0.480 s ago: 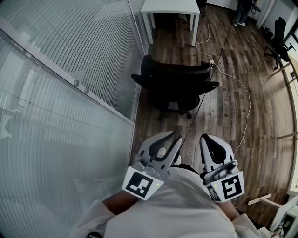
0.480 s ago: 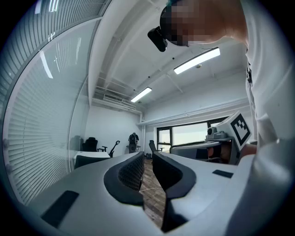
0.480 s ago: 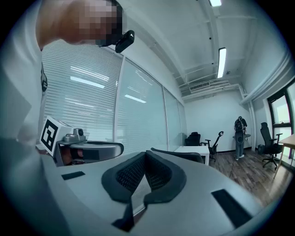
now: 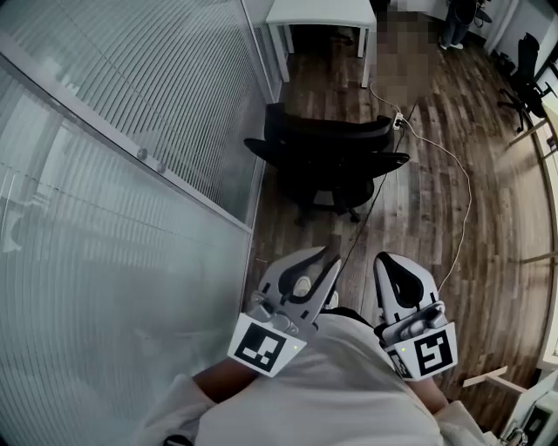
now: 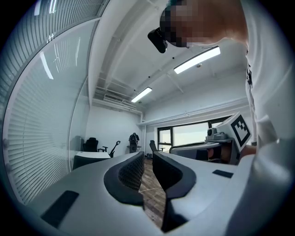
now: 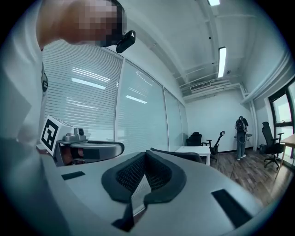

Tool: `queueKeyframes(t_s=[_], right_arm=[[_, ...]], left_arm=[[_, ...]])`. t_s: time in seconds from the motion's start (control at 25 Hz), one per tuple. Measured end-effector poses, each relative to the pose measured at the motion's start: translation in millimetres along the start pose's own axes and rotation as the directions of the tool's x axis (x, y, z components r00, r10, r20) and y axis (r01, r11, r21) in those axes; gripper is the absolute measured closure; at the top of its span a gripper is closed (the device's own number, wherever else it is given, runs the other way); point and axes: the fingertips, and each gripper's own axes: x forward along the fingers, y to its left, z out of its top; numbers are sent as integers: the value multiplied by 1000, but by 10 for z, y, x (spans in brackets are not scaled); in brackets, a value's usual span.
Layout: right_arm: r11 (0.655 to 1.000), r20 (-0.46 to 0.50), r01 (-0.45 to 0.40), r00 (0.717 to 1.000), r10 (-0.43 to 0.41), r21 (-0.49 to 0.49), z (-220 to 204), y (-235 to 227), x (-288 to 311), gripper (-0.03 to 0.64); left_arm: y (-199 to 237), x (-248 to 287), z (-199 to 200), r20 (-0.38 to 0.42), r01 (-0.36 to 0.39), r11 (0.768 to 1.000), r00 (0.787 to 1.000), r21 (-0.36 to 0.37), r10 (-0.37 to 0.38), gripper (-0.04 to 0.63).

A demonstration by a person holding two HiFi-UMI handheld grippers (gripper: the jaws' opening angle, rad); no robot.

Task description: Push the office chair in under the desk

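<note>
Wood floor (image 4: 436, 226) is running down a narrow office, with a glass wall with blinds (image 4: 131, 174) lining the left side. White desk (image 4: 318, 13) is standing at the far end against that wall. Black office chair (image 4: 327, 152) is sitting on the floor between the person and the desk. It is clear of the desk, not under it, and close to the glass. White cable (image 4: 453, 165) is trailing across the floor past the chair's right side. Left gripper (image 4: 323, 254) is hovering low near the person's body, well short of the chair. Its jaws are standing slightly apart with only floor showing through the narrow gap. Right gripper (image 4: 390, 261) is hovering beside it, jaws pressed together and empty. Neither is touching the chair. Another person (image 4: 458, 22) is standing far off, and a second black chair (image 4: 523, 70) is sitting at the right edge.
</note>
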Motion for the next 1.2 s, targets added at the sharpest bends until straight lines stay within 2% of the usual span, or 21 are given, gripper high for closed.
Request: queueKeyframes(t_s=[0.12,0.36,0.6,0.92,1.12,1.2], right_arm=[[999,12,-11,1000,10,39,43,-23,5,586],[999,16,-42,999,41,17,-15,-92,-124,586],[998,9,-50,999,50,37,-49,-170,-195,586],[996,4,-65,998,65,57,-52,-269,-58,585],[996,-1,-86,996,86,35,-105,-312,63,584],[996,-1,-84,996,84,44,-102,-327,126,584]], left_arm=[[-9,47,14,2,-7,1000,1000,-2,7,515],[-124,126,-31,-3,-15,1000,1000,6,15,515],[-206,173,-67,-18,-39,999,999,6,39,515],[-124,309,-77,-25,-49,999,998,15,50,515],[-9,369,-157,-59,-47,998,997,48,50,515],[45,393,-197,-87,-25,996,996,90,33,515]])
